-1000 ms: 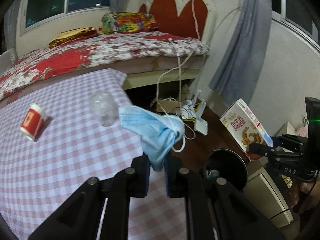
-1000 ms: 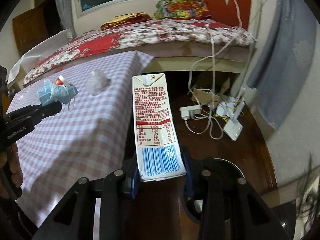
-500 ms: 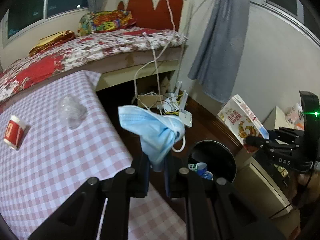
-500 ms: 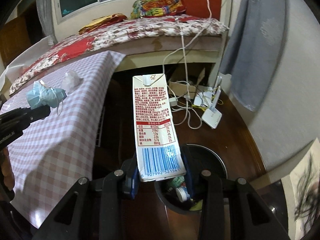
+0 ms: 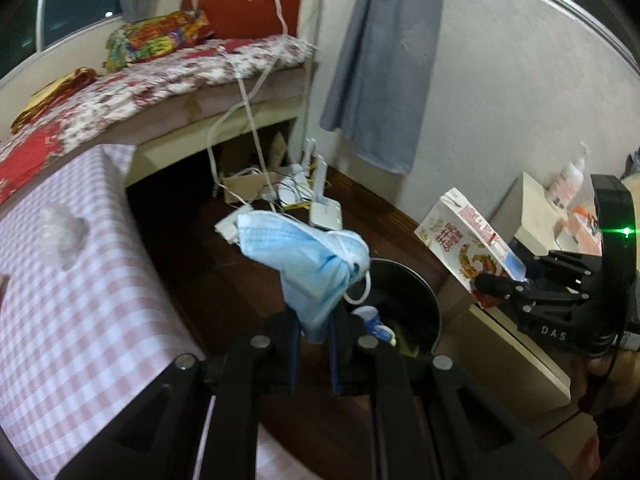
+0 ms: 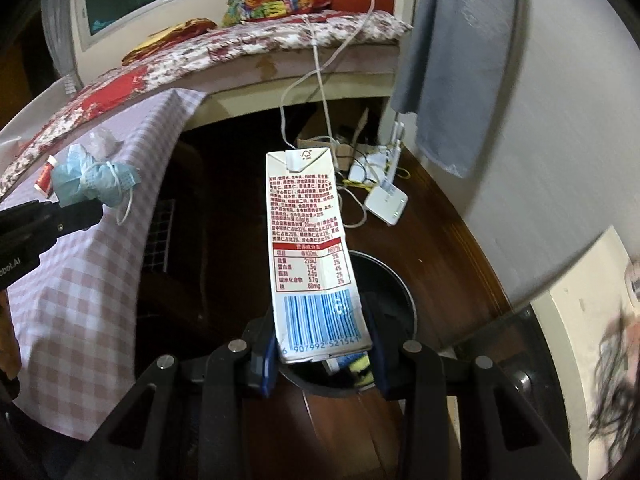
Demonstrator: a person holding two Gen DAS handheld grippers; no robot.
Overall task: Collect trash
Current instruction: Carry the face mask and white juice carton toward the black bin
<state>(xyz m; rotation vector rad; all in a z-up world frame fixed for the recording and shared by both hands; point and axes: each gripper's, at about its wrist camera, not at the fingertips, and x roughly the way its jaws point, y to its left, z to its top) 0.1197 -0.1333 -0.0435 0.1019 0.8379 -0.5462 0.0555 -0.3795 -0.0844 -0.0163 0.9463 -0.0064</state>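
1. Two items of trash are in hand, both carried above the dark floor beside the checked bench (image 5: 80, 320).
2. Left gripper (image 5: 316, 332): fingers pinched tight on the lower corner of a blue face mask (image 5: 308, 256). The mask is soft, light and limp; it droops over the fingers with an ear loop dangling. A pinch anywhere on the fabric serves, though the loop may snag on release.
3. Right gripper (image 6: 322, 354): fingers part-way closed on the barcode end of a milk carton (image 6: 310, 248). The carton looks light and probably empty, stiff along its edges yet crushable at the flat faces.
4. Black bin (image 6: 396, 292) sits below and just beyond both loads, some rubbish already inside.
5. A crumpled clear plastic piece (image 5: 62, 232) remains on the bench.
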